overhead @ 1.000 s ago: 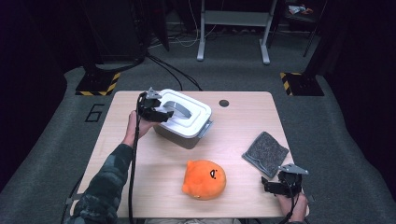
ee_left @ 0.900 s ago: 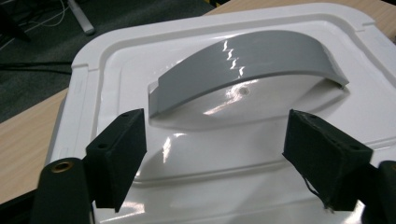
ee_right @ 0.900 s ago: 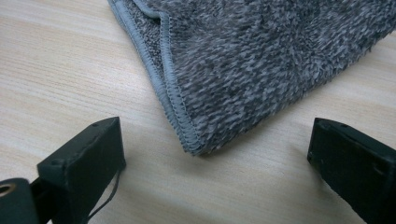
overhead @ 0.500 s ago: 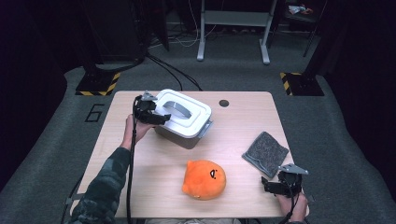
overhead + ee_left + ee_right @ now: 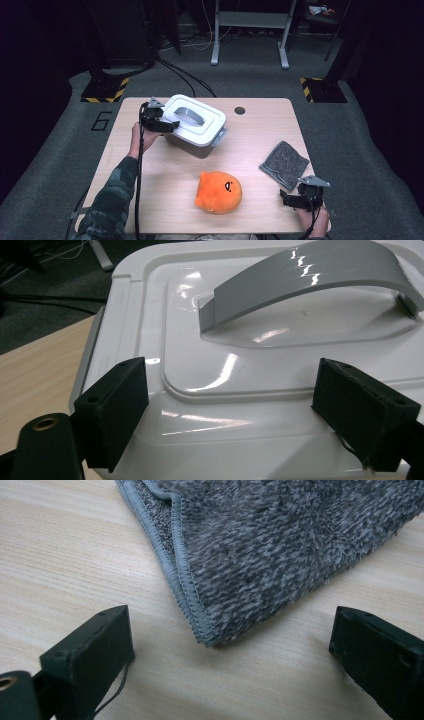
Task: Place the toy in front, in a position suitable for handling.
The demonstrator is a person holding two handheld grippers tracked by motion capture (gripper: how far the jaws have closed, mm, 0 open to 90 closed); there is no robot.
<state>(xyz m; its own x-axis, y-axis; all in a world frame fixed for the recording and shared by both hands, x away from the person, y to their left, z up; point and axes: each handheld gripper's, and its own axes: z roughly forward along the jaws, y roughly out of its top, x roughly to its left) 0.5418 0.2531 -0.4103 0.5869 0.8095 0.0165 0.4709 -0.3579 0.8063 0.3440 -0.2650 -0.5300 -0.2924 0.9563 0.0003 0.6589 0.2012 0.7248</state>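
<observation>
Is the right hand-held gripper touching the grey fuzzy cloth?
Apart. In the right gripper view, bare wooden table shows between the grey fuzzy cloth corner and both open jaws of the right hand-held gripper.

A round orange plush toy with a little face [image 5: 218, 192] sits on the light wooden table [image 5: 260, 135], well apart from everything else. There's a small dark round hole [image 5: 240, 110] near the table's far edge, and grey carpet floor [image 5: 350, 125] all around.
</observation>
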